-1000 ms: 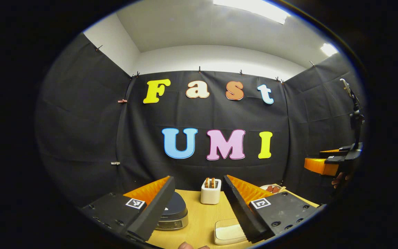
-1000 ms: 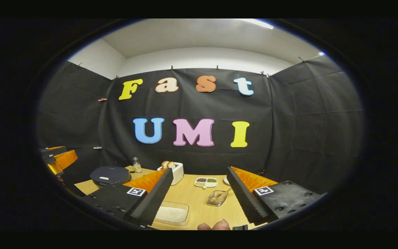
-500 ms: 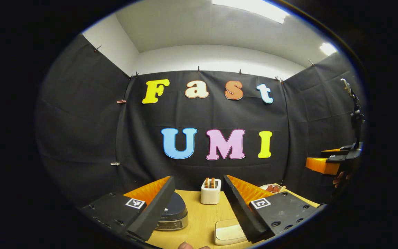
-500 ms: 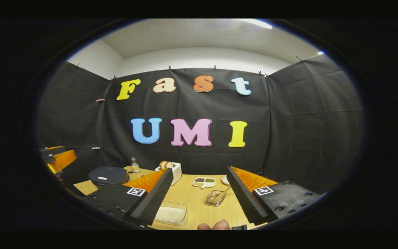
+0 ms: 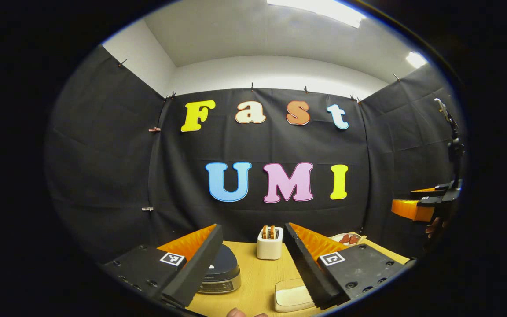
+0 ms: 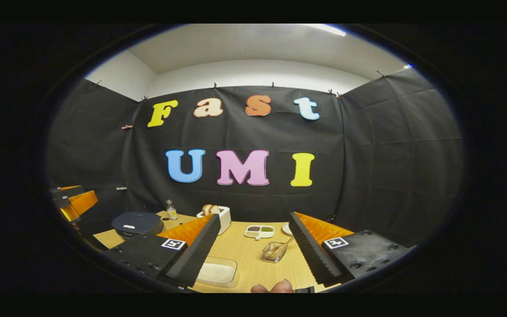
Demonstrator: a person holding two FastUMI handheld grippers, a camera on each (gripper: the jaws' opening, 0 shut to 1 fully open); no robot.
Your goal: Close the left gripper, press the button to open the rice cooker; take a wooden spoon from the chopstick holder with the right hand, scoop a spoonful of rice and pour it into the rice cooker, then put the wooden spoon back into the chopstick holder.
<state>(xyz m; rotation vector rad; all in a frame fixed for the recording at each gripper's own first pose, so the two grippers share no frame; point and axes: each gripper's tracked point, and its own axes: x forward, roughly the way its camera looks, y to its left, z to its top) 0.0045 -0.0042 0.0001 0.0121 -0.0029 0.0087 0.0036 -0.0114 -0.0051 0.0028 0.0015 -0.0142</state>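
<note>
The rice cooker (image 5: pixel 222 269), lid down, sits on the worktop (image 5: pixel 258 281) just ahead of the left gripper (image 5: pixel 253 246), whose jaws gape wide, not yet closed for pressing. The right gripper (image 6: pixel 253 240), equally wide, faces the chopstick holder (image 6: pixel 273 252) with its wooden spoon (image 6: pixel 282 247), ready to reach.

Rice cooker (image 6: pixel 137 223) dark, lid shut; wooden spoon (image 6: pixel 280 248) leaning in clear holder (image 6: pixel 273 253).

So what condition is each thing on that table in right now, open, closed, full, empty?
rice cooker: lid closed
left gripper: open, empty
right gripper: open, empty
rice tray: uncovered, holding rice
chopstick holder: wooden spoon inside
toaster: bread in slots
</note>
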